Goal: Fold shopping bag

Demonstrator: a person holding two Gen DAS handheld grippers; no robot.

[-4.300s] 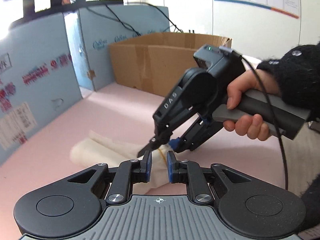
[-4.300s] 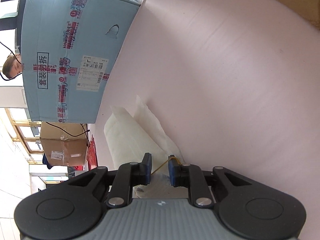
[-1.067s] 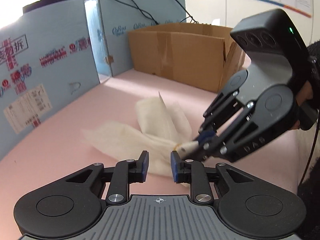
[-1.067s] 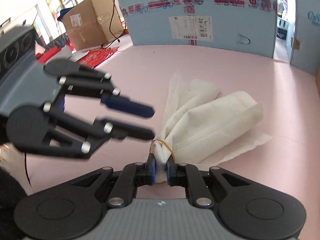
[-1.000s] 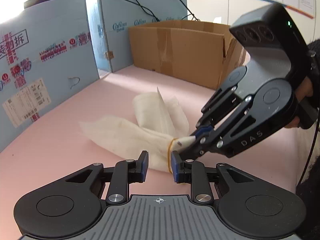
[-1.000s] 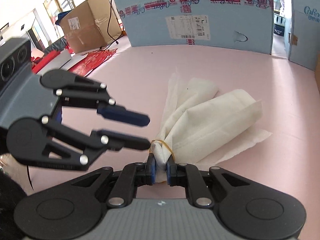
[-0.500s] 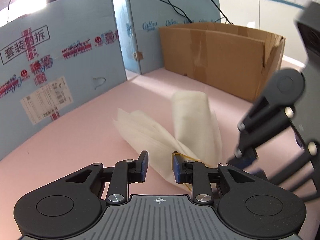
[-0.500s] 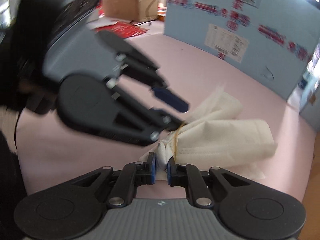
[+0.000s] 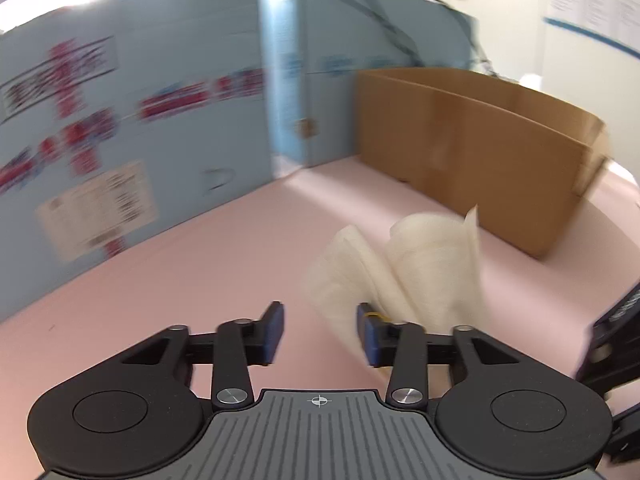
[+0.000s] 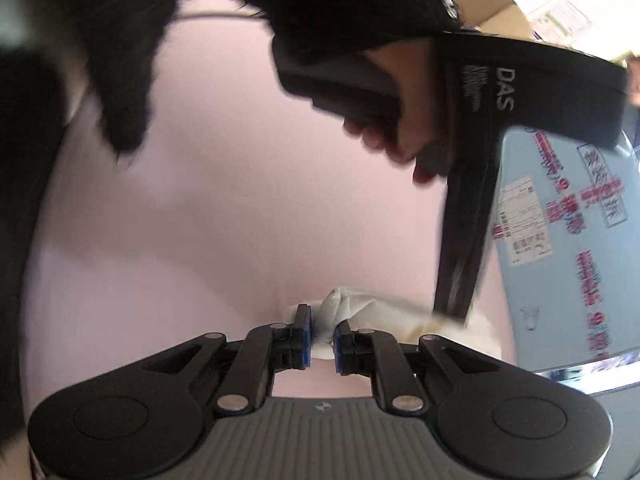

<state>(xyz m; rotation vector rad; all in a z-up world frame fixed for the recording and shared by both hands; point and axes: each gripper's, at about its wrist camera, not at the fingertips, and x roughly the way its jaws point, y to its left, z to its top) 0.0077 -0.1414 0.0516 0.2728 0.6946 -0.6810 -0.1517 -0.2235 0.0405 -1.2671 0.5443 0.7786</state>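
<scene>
1. Pink foam sheeting is covering the worktop [image 9: 168, 280], smooth and bare over most of its width.
2. Light blue boxes [image 9: 132, 128] with red print and a white label are standing along the far left edge, and a brown cardboard box [image 9: 472, 152] is sitting open at the far right corner.
3. White wall with a chart is showing behind the brown box; the left view is blurring.
4. Off-white shopping bag [image 9: 420, 268] is lying bunched toward the right side of the worktop, in front of the brown box, its loose layers fanning upward from a gathered neck.
5. Yellow rubber band [image 9: 378, 315] is circling that neck.
6. Left gripper [image 9: 320, 332] is opening its jaws, with only bare pink surface between them and the bag lying just beside its right finger.
7. Right gripper [image 10: 320, 338] is pinching the bag's bunched end between nearly closed pads.
8. Black-sleeved hand [image 10: 400, 136] is holding the left gripper's handle above the bag in the right view.
</scene>
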